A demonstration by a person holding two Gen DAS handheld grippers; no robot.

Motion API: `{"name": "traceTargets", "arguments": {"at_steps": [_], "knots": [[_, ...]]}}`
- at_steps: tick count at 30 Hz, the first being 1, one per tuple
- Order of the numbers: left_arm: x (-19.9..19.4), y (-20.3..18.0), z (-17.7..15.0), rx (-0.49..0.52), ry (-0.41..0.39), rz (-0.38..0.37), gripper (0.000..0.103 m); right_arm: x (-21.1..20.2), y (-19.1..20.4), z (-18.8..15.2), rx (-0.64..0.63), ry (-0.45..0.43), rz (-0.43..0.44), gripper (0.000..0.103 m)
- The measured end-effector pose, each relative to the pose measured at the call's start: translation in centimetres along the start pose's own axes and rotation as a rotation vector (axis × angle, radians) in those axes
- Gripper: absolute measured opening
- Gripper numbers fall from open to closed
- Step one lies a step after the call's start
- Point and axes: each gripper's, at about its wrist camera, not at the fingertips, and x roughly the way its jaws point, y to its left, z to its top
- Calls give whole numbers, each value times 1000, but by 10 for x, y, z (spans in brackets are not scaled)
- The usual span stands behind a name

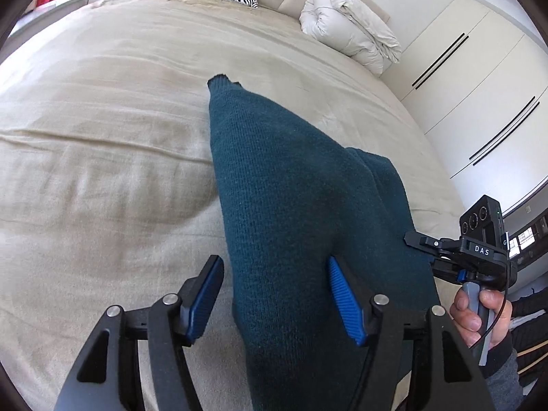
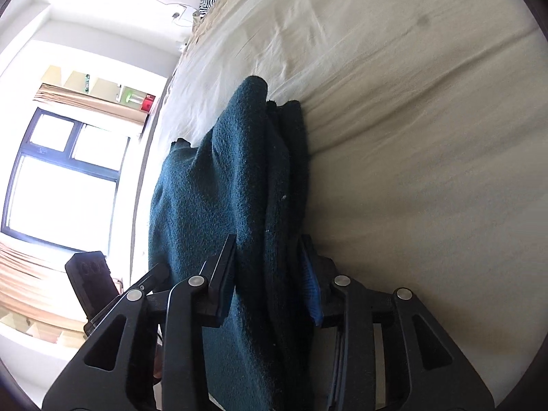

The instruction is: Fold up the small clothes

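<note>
Garment: I see the teal knit sweater (image 1: 291, 188) bunched lengthwise on the bed (image 1: 102, 137) | left tongs (image 1: 277, 294): parted, gripping nothing | right tongs (image 2: 270, 274): straddle sweater, contact seemingly loose

Teal knit garment (image 1: 291, 205) between parted fingers (image 1: 344, 296)

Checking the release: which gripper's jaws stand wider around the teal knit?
The left gripper: a clear gap shows beside the teal knit at one pad. The right gripper sits narrower, close against the folds.
</note>
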Motion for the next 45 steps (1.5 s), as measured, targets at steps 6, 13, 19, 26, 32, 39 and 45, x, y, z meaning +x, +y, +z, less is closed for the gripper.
{"name": "traceTargets", "arguments": {"at_steps": [6,13,19,26,32,39,45], "knots": [[-74,-36,-16,119,-335,172,103,-71,39,-31,-120,-251,-232,57],[-163,-98,-41,335,-749,399,103,-143,123,-97,-418,-676,-491,88],[-221,-121,-46,310,-899,489,103,-204,193,-141,-609,-1022,-491,103],[-239,-146,-62,453,-869,592,103,-243,237,-165,-719,-1038,-455,103],[-207,-125,-46,331,-582,552,103,-228,245,-165,-646,-783,-478,103],[-145,-93,-49,214,-273,522,103,-173,200,-153,-488,-532,-556,103],[-123,-82,-63,157,-189,495,103,-137,171,-152,-444,-442,-628,103]]}}
